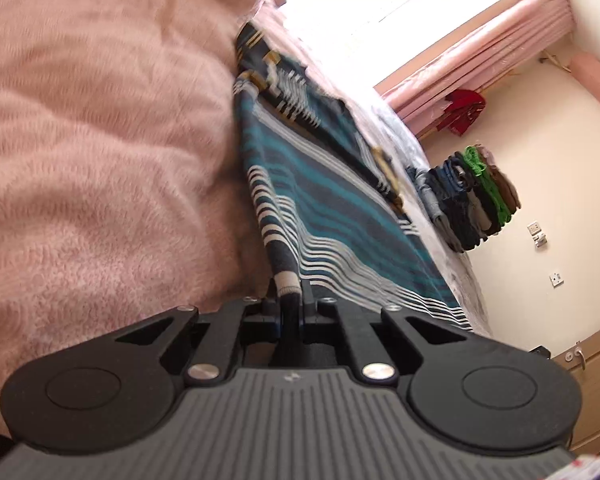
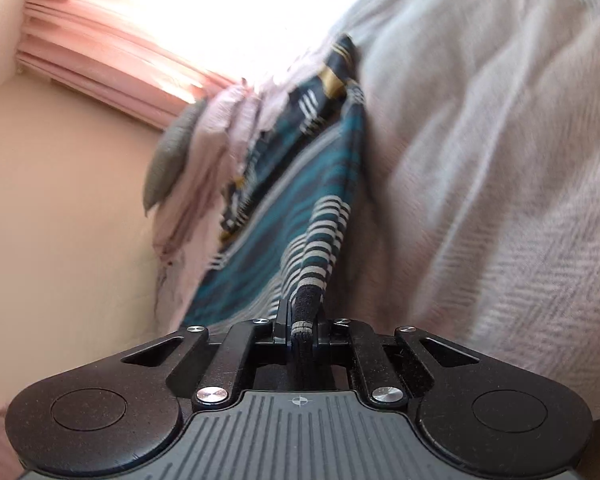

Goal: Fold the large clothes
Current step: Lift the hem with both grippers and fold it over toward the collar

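Observation:
A large knitted garment (image 1: 320,200) with teal, dark grey, white and mustard stripes lies stretched over the bed. My left gripper (image 1: 290,300) is shut on a ribbed hem corner of it, the cloth pinched between the pads. In the right wrist view the same striped garment (image 2: 292,200) runs away from the camera, and my right gripper (image 2: 302,320) is shut on another ribbed corner, whose dark edge pokes back between the fingers. Both views are tilted and blurred.
A fluffy pink blanket (image 1: 100,140) covers the bed on the left. A stack of folded clothes (image 1: 472,200) stands at the bed's far side near the wall. Pink curtains (image 1: 480,60) hang by a bright window. A pale grey cover (image 2: 500,180) and a heap of pale cloth (image 2: 204,168) flank the garment.

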